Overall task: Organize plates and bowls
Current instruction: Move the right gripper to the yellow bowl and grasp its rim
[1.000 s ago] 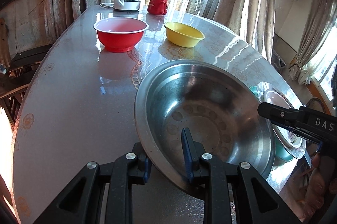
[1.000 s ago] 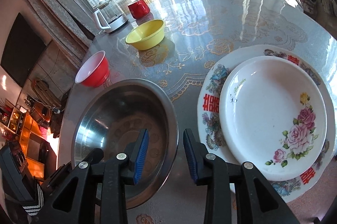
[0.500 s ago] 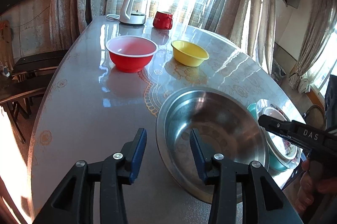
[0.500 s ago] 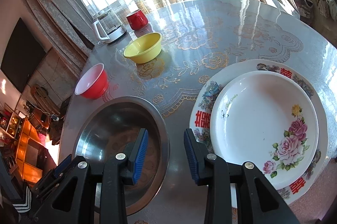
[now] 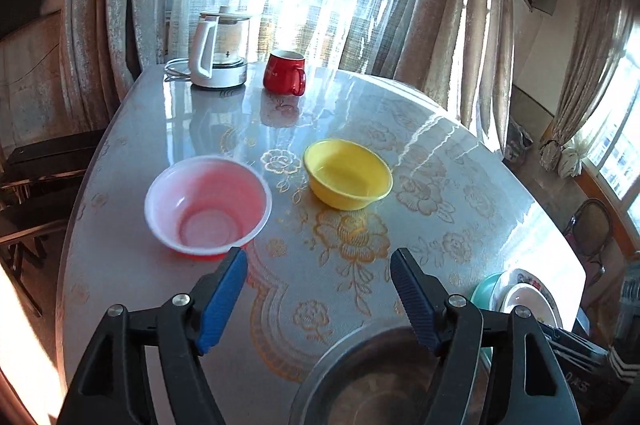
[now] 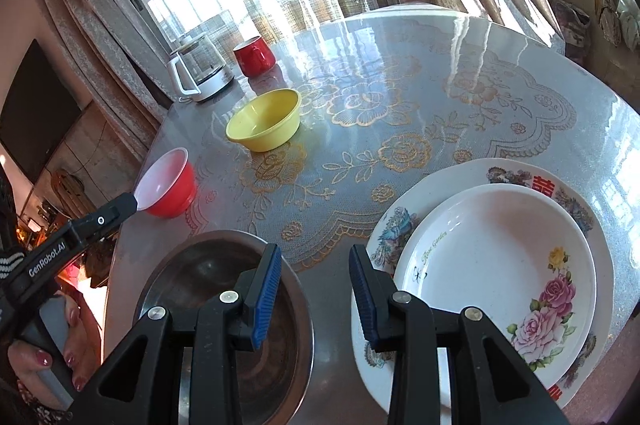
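Observation:
My left gripper [image 5: 317, 257] hangs above the table with its jaws opening and nothing between them. Just beyond its left finger sits the red bowl [image 5: 208, 205] with a white inside, and the yellow bowl [image 5: 347, 173] stands farther back right. The steel bowl [image 5: 360, 385] lies below and behind the right finger. My right gripper [image 6: 314, 257] is open and empty, over the gap between the steel bowl [image 6: 208, 277] and the stacked plates. There a white rose plate [image 6: 492, 265] rests in a larger patterned plate [image 6: 400, 221]. A left fingertip [image 6: 124, 205] reaches toward the red bowl [image 6: 168, 185].
At the far end of the patterned table [image 5: 440, 185] stand a glass kettle [image 5: 218, 53] and a red mug [image 5: 285, 72]. A teal bowl [image 5: 484, 289] shows under the plates at the right edge. A hand [image 6: 40, 345] holds the left gripper's handle. Curtains and windows ring the table.
My left gripper has let go of the steel bowl's rim, opened wide, and risen forward toward the red bowl. The right gripper has drawn back slightly and stays the same width.

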`<state>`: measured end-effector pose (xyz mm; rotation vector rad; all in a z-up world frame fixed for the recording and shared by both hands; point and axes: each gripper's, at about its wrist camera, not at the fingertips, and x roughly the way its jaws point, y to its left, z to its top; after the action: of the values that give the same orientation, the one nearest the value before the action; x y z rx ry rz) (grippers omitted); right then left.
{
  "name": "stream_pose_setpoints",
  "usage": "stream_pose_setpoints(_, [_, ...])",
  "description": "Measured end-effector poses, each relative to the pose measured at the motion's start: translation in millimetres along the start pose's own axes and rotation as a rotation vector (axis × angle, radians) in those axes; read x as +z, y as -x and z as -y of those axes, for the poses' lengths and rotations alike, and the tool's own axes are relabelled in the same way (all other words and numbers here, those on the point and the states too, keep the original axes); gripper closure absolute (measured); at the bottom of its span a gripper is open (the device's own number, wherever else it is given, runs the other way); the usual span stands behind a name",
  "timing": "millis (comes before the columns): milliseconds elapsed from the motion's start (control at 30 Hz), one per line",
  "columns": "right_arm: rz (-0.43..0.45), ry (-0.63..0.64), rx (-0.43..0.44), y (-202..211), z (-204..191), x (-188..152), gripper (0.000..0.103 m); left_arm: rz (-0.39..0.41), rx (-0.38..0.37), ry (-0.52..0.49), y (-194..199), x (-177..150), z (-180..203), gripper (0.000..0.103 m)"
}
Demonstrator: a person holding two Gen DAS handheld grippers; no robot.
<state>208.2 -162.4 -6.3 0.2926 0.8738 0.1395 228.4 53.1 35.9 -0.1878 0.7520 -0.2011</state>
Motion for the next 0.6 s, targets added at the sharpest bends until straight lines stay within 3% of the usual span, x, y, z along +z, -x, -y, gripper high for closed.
stream_pose_setpoints(100, [0.000,-0.027,-0.002,0,8,9,0.067,-0.044,-0.028,0.008,-21,23,4,0.028])
stream_pose_setpoints(200, [0.002,-0.016,-0.023,3,12,17,0.067,-0.043,-0.004,-0.017,-33,39,10,0.027])
stream_pose_setpoints(500, [-0.023,-0.042,-0.025,-12,20,57,0.065,-0.138,-0.020,-0.031,-83,60,2,0.025])
stream_pose_setpoints(600, [-0.058,-0.065,-0.017,-31,18,72,0.065,-0.177,-0.080,0.020,-100,62,-9,0.024])
